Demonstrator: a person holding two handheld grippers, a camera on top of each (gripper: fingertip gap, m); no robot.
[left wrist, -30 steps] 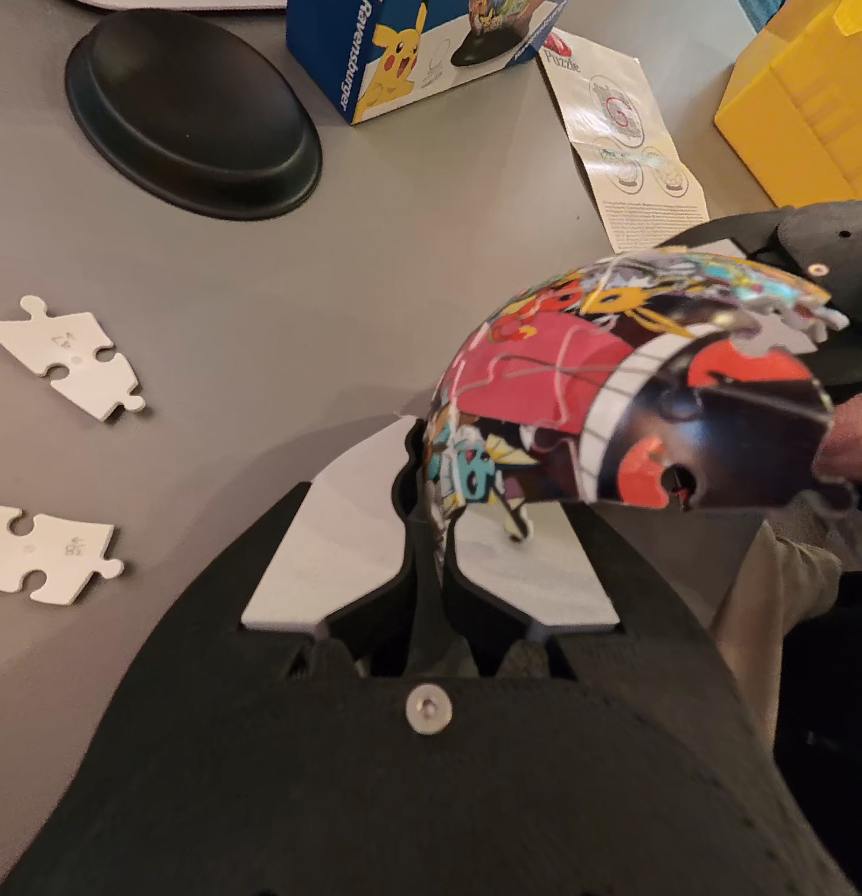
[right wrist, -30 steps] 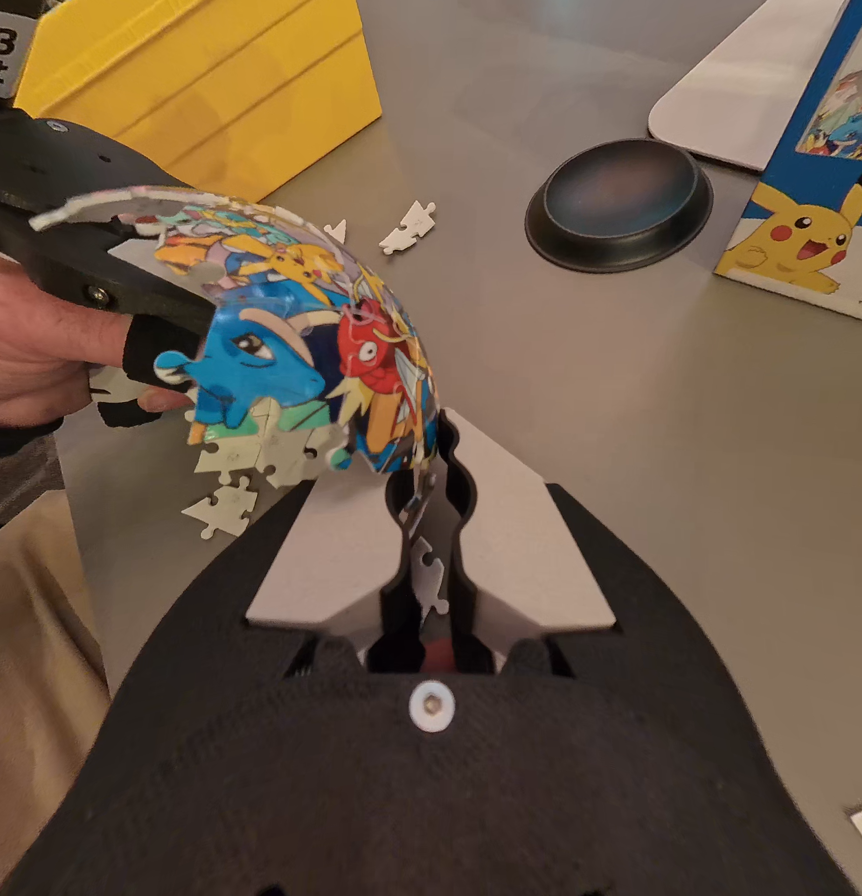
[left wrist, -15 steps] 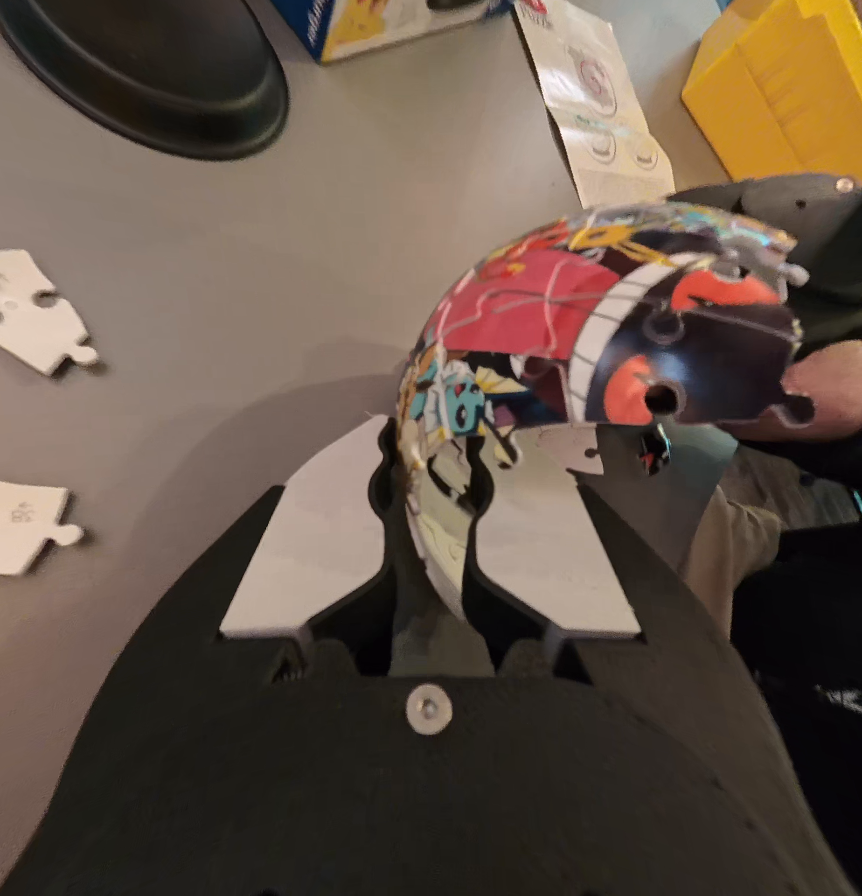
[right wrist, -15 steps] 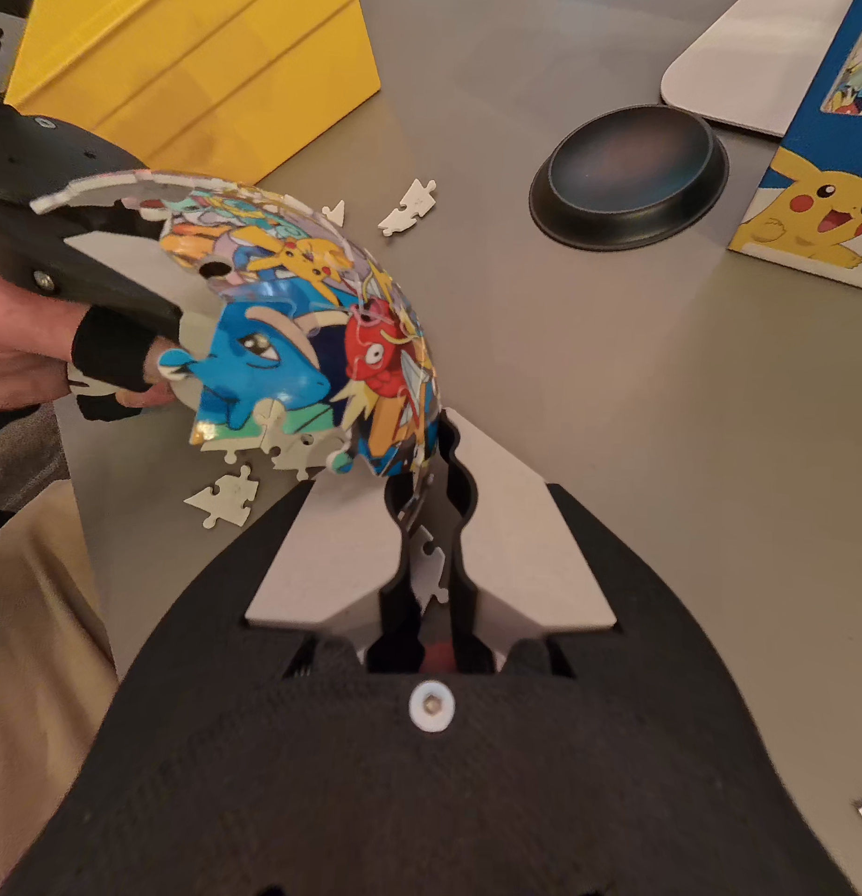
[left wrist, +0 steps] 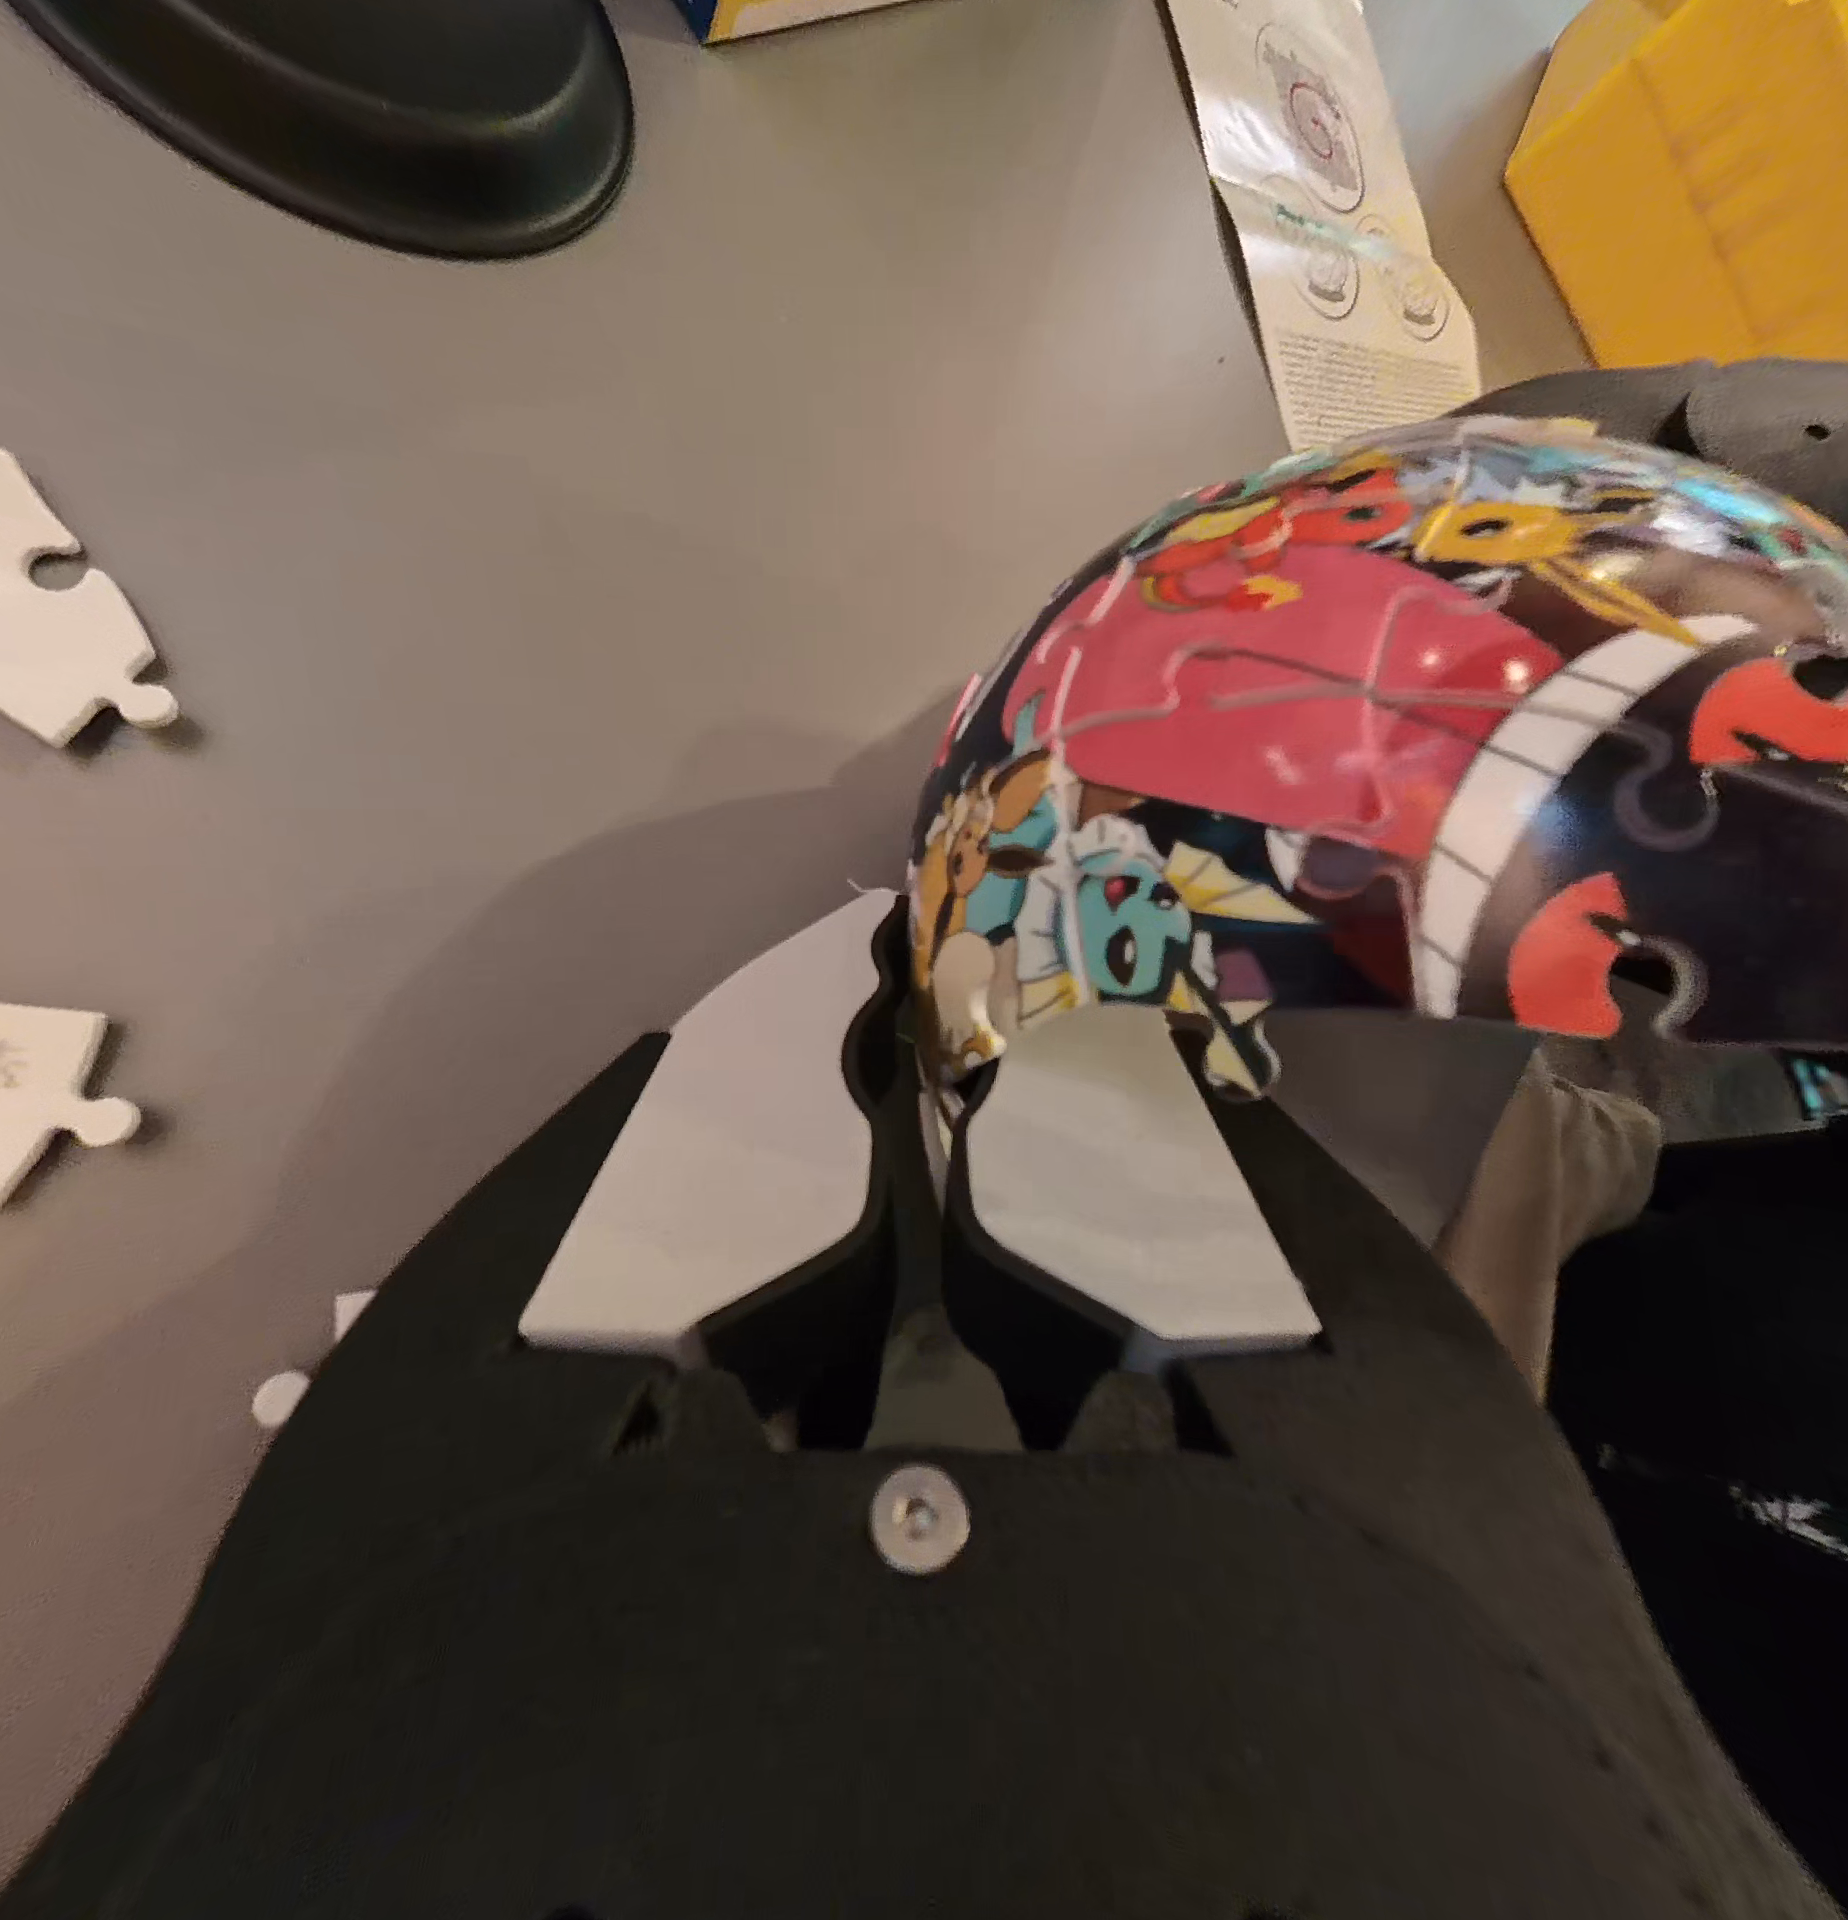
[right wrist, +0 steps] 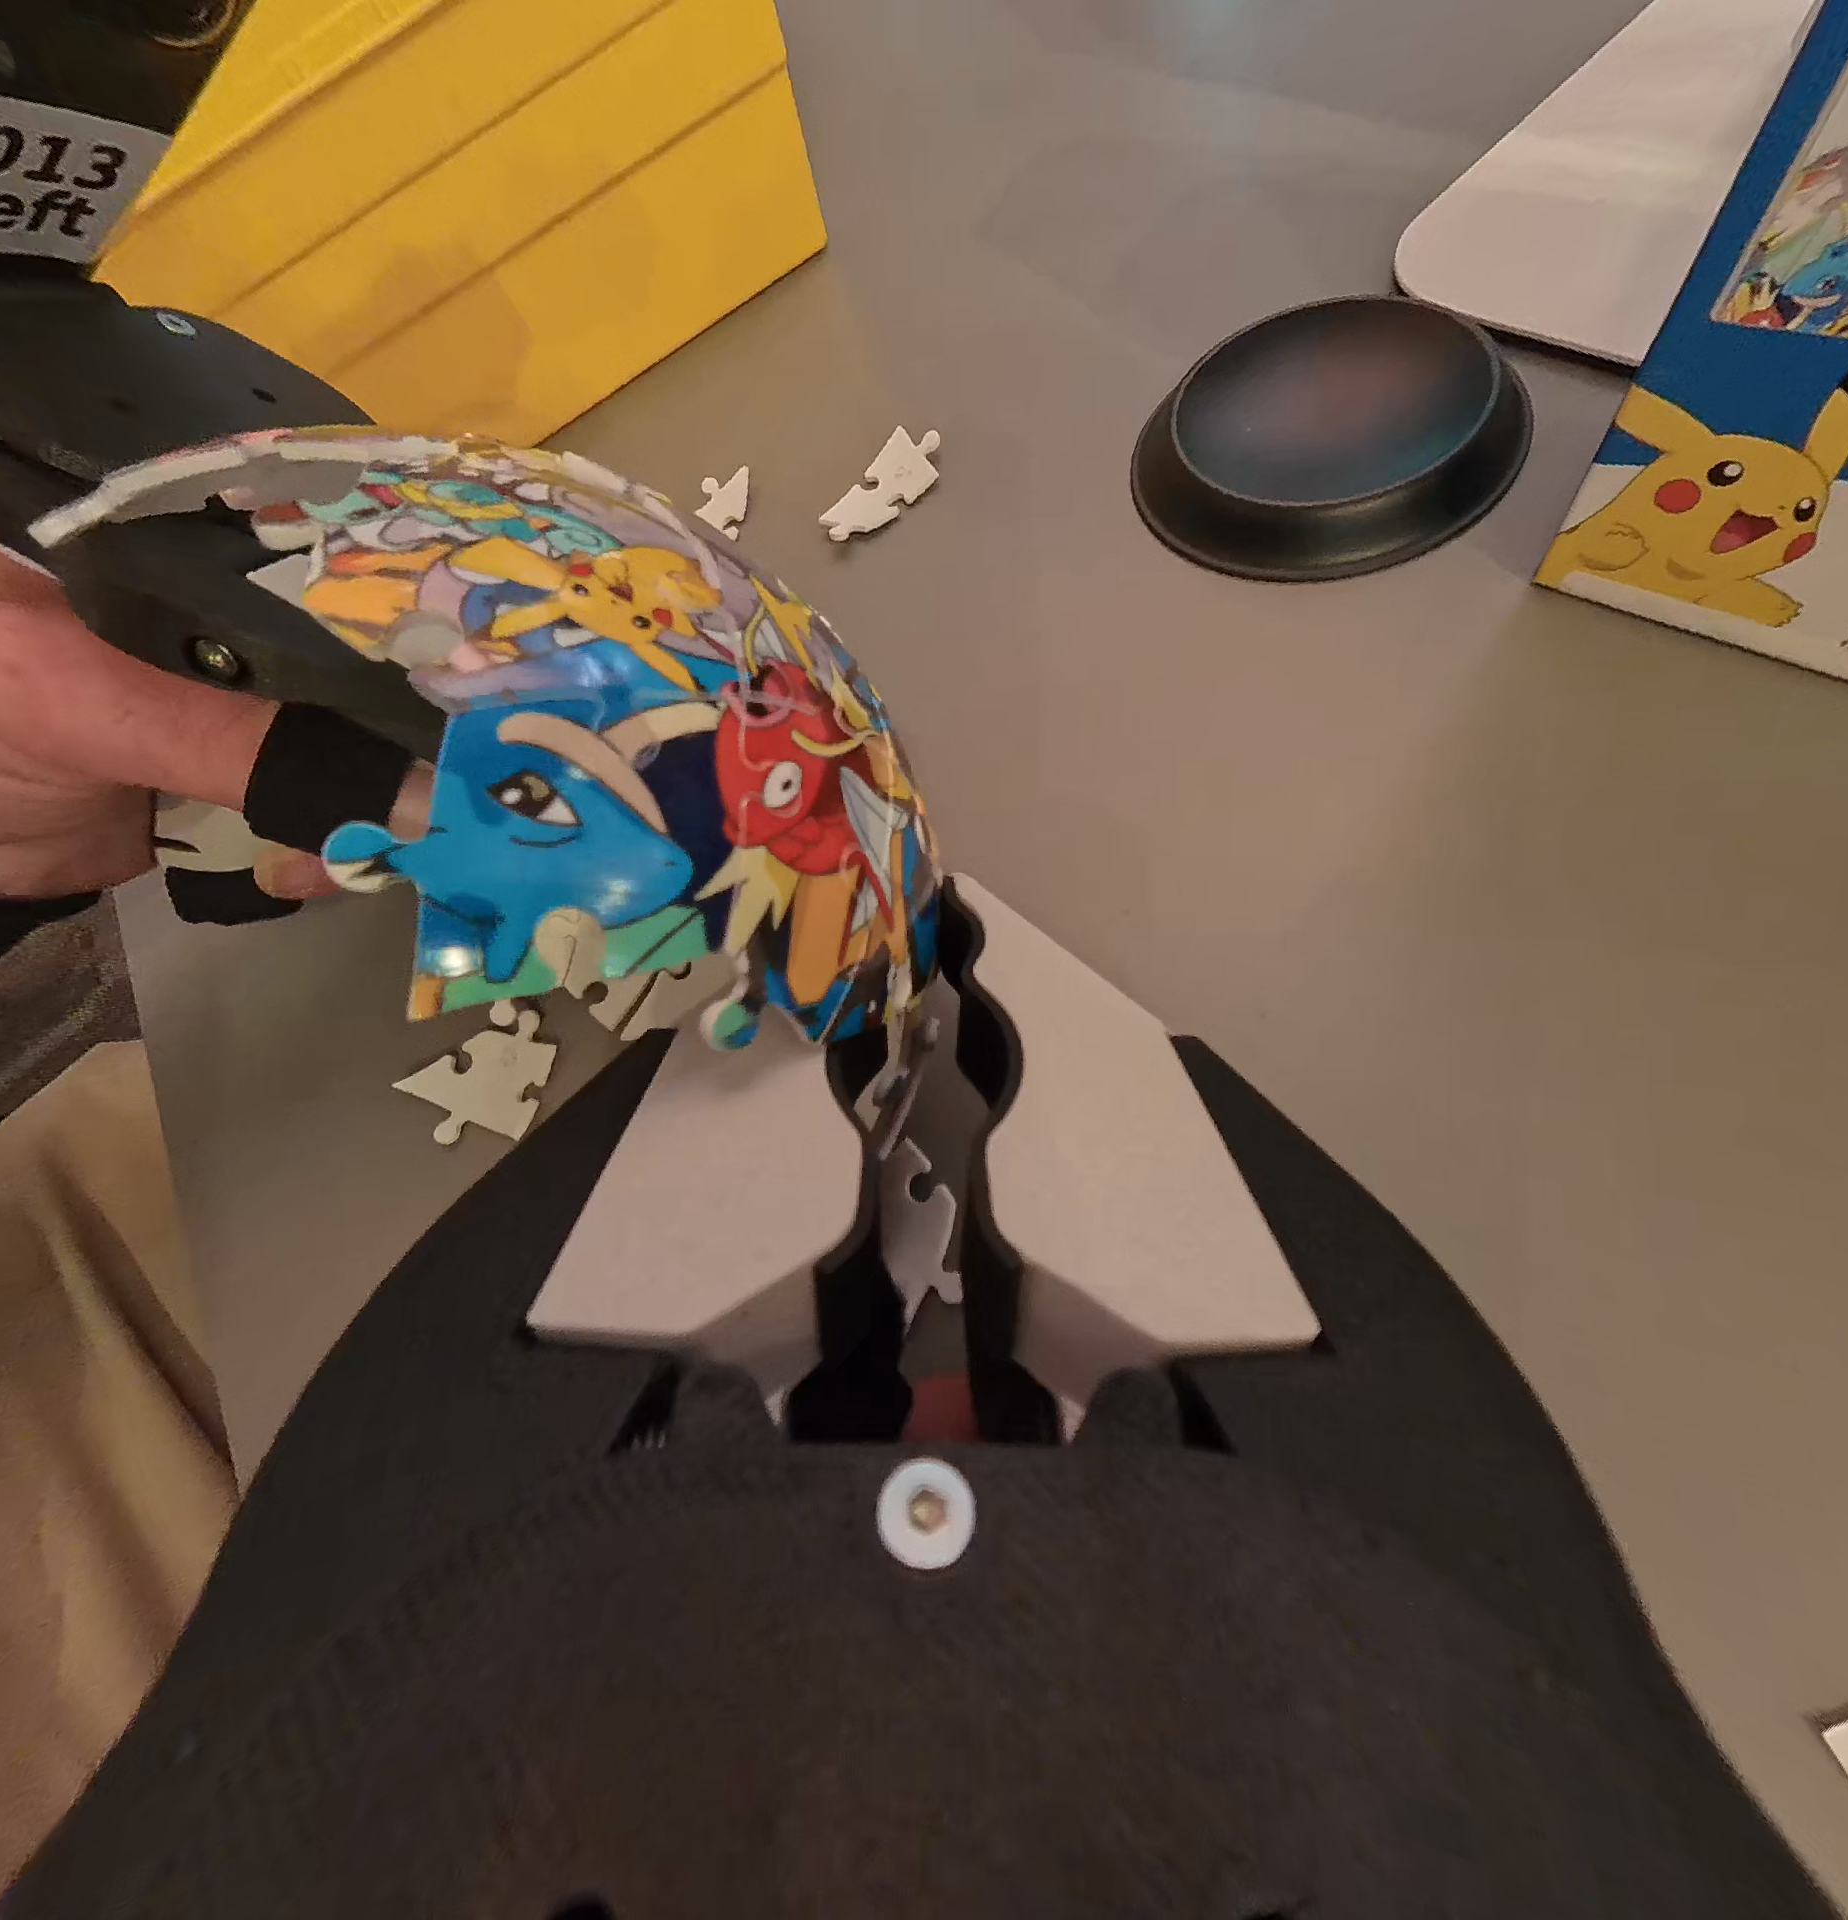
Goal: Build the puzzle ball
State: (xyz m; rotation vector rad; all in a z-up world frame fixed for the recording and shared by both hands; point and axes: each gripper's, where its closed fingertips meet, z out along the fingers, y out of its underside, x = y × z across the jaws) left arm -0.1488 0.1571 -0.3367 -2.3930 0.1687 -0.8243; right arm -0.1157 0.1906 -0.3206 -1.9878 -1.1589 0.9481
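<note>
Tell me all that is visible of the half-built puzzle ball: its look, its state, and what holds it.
The puzzle ball is a curved, glossy shell of joined pieces, printed with bright cartoon creatures outside and plain white inside. It is unfinished: its lower edge is jagged with open tabs and notches. It is held in the air above the grey table, dome up. The left gripper pinches one edge and the right gripper pinches the opposite edge. Nothing else visibly touches it.

The puzzle ball (right wrist: 629, 748) is a part-built, glossy, cartoon-printed dome, open side down, held above the worktop (right wrist: 1315, 831). Loose white pieces (left wrist: 37, 623) lie face-down at the left.
</note>
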